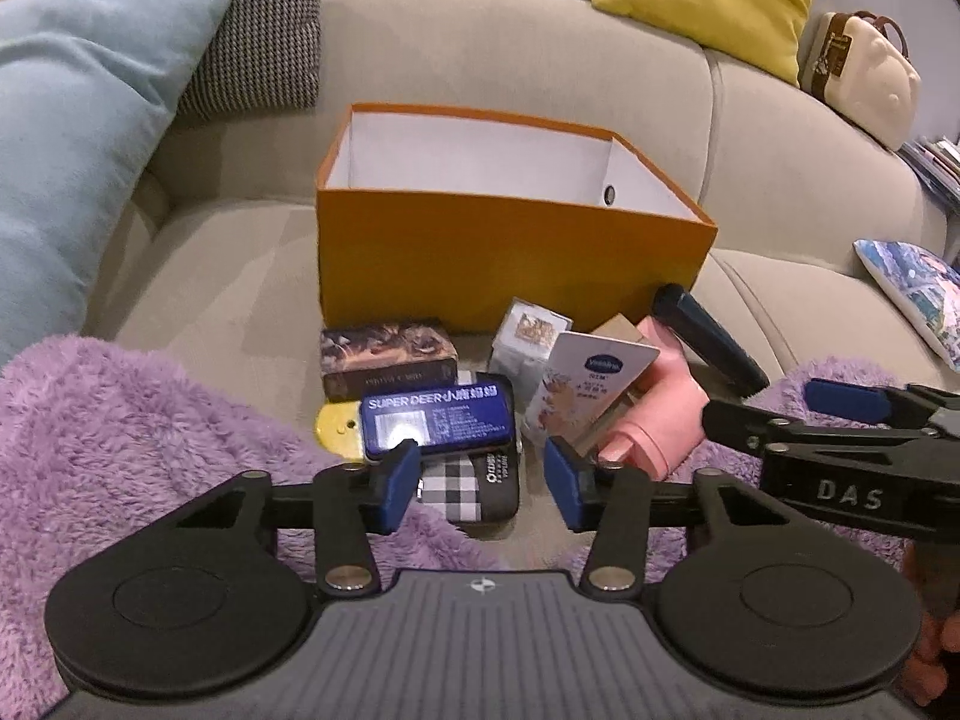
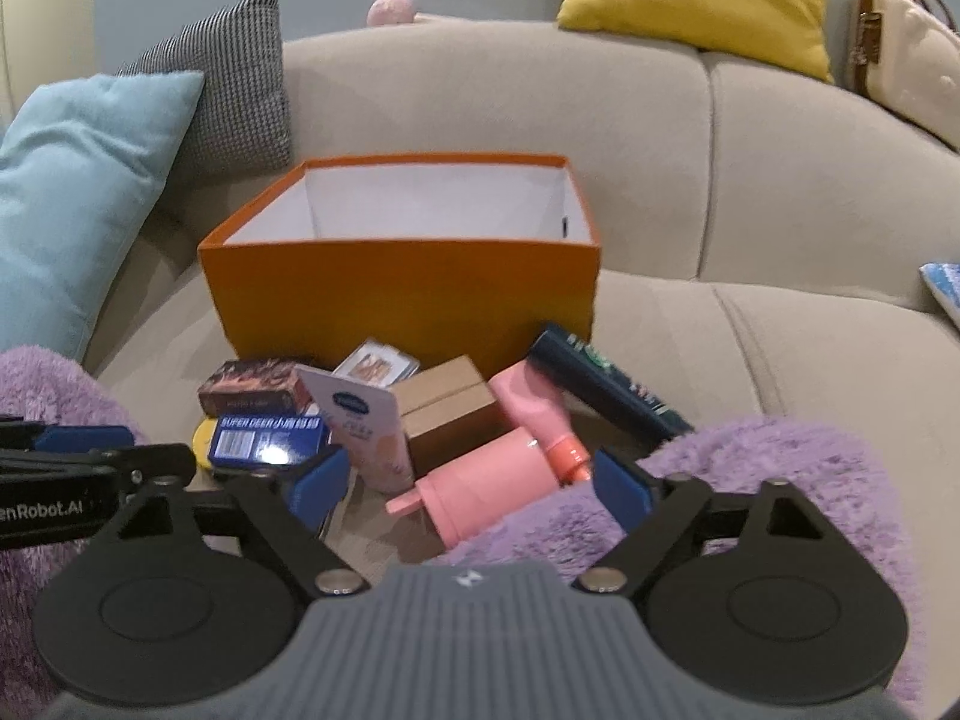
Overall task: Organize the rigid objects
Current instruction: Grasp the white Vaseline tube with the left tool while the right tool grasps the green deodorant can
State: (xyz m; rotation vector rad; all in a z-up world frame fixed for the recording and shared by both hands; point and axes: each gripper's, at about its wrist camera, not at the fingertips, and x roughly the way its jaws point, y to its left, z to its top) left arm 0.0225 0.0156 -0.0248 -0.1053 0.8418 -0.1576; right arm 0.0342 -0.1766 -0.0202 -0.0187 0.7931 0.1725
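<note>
pile: your rigid objects lie heaped on the sofa seat (image 1: 240, 276) just in front of the orange box, none of them in it yet, so sorting looks barely begun
orange box (image 1: 510, 252): it stands open and upright behind the heap with its mouth up; what shows of its white inside is bare, likely the place you are meant to fill
blue tin (image 1: 438, 420): it sits on top of a checked case (image 1: 462, 480) and beside a dark printed carton (image 1: 390, 354), label up, so it is the easiest top piece to lift
pink bottle (image 2: 492, 486): it lies on its side, spout toward you, against a brown cardboard box (image 2: 450, 420) and a white vaseline card (image 2: 360, 426) that leans on the heap
dark tube (image 2: 606, 384): it rests slanted at the right edge, one end near the orange box
left gripper (image 1: 480, 480): your fingers stand partly apart over the checked case, one pad just beside the blue tin's near edge, nothing pinched
right gripper (image 2: 468, 492): your fingers stand wide either side of the pink bottle, not pressing it; a squeeze across its round body seems the next step
purple blanket (image 1: 120, 450): the fluffy cloth flanks the heap on both sides, so keep the pads clear of it when you close
</note>
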